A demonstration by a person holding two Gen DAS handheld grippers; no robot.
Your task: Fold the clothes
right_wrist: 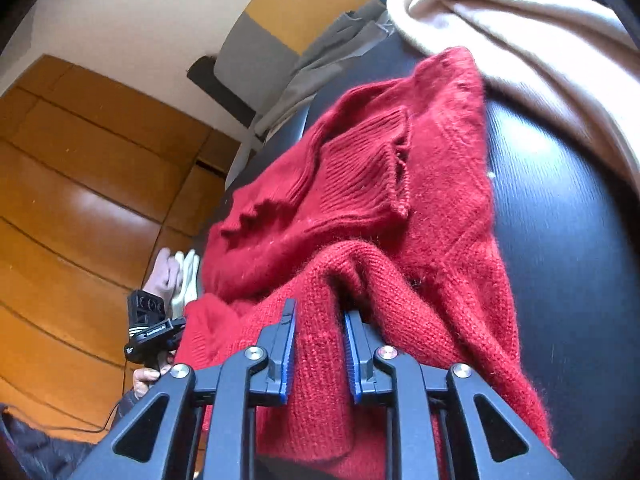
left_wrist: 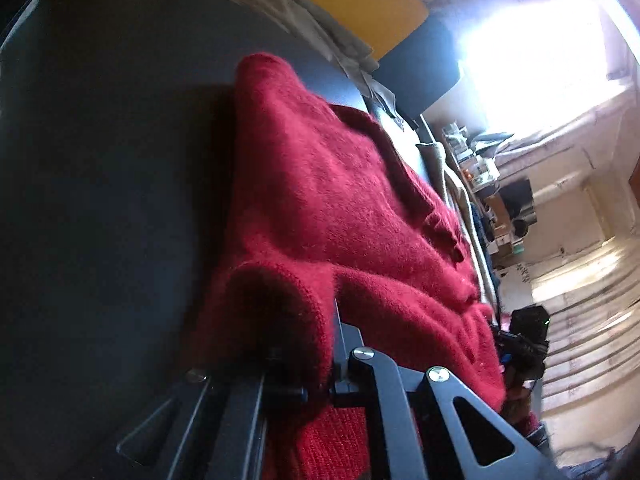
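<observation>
The fuzzy red knitted sweater (right_wrist: 400,200) lies bunched on the dark table (right_wrist: 560,240), near its edge. My right gripper (right_wrist: 320,344) is clamped on a thick fold; my left gripper (left_wrist: 304,360) pinches the hem, so both can lift one edge together.

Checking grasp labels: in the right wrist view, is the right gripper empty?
No, the right gripper has a fold of the red sweater between its blue-padded fingers.
</observation>
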